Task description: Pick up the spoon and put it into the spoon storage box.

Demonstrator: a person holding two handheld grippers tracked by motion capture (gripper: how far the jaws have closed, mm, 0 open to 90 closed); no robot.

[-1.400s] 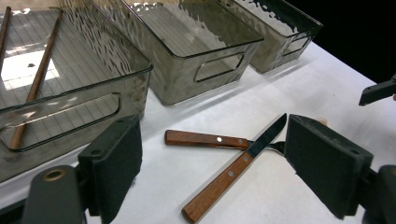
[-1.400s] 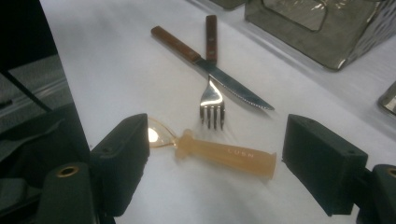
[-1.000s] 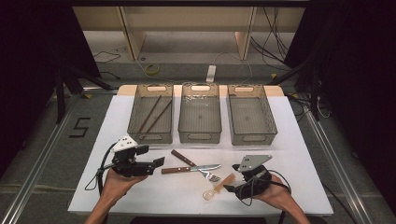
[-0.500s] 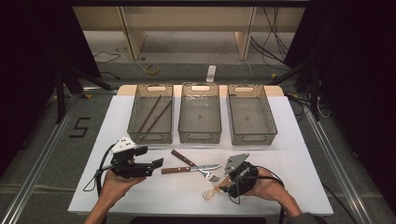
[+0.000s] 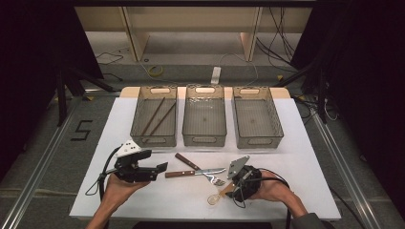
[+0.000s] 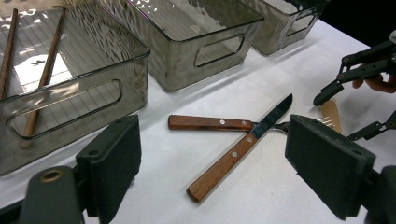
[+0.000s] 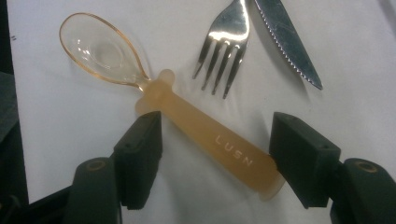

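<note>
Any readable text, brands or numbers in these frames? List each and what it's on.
"LUSN": raised letters on the amber handle of the clear plastic spoon, lying between the right gripper's fingers.
"5": black mark on the grey floor left of the table.
No text can be made out on the bins, knife or fork.

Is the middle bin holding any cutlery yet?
No, the middle bin looks empty in the high view, while two brown sticks lie in the left bin.
</note>
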